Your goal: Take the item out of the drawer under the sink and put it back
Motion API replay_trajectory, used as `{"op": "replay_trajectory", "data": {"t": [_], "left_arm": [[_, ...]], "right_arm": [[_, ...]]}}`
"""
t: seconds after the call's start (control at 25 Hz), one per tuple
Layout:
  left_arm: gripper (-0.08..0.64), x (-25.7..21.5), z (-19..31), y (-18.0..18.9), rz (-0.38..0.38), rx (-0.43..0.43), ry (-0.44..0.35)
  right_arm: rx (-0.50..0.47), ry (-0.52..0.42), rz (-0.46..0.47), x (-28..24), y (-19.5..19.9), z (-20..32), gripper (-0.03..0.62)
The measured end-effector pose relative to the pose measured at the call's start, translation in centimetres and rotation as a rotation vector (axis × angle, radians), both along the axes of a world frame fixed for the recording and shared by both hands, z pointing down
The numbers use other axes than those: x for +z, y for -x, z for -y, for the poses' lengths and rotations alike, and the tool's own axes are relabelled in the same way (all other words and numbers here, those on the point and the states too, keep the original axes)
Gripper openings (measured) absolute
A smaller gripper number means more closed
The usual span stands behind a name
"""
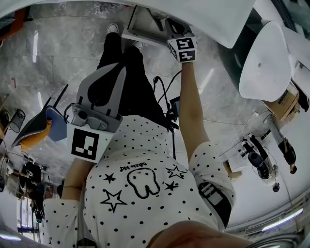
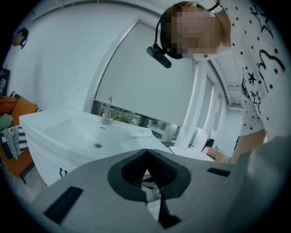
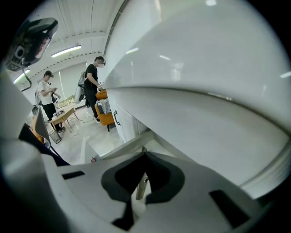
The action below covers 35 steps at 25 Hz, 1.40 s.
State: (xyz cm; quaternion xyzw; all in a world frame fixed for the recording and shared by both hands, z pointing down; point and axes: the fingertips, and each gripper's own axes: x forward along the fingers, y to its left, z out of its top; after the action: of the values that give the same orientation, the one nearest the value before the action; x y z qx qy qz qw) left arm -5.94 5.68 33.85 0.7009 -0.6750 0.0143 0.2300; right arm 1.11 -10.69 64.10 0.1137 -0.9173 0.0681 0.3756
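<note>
The open drawer sticks out under the white sink at the top of the head view. My right gripper reaches over it, arm stretched out. In the right gripper view the jaws are shut, and a slim pale stick-like item shows in the slit between them, above the drawer wall. The sink's curved underside fills the upper right. My left gripper is held back near the body. It is shut, with nothing in it, and faces the sink and its faucet.
A white oval fixture and a cardboard box stand to the right. An orange and blue chair is at the left, and cables lie on the floor. Two people stand far off by a table.
</note>
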Motion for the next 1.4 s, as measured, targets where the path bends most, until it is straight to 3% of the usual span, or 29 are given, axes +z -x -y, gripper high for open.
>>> {"op": "replay_trajectory", "data": {"t": [0.72,0.92,1.08,1.4], "left_arm": [[-0.005,-4.9,1.5,-1.4,0.025,-0.01,-0.112],[-0.005,-6.5,2.1,-0.8,0.002,-0.059,-0.155],[-0.005,-7.6,2.2,-1.4,0.034,-0.024,-0.176],[-0.005,-10.9,3.7,-2.8,0.063,0.055,-0.261]], "right_arm": [[0.073,-0.102,0.172,-12.7,-2.5,-2.5,0.012],[0.179,-0.104,0.295,-17.5,-3.4,-1.8,0.012],[0.266,-0.115,0.411,-21.8,-4.4,-1.4,0.012],[0.309,-0.198,0.515,-29.0,-5.6,-1.4,0.012]]}}
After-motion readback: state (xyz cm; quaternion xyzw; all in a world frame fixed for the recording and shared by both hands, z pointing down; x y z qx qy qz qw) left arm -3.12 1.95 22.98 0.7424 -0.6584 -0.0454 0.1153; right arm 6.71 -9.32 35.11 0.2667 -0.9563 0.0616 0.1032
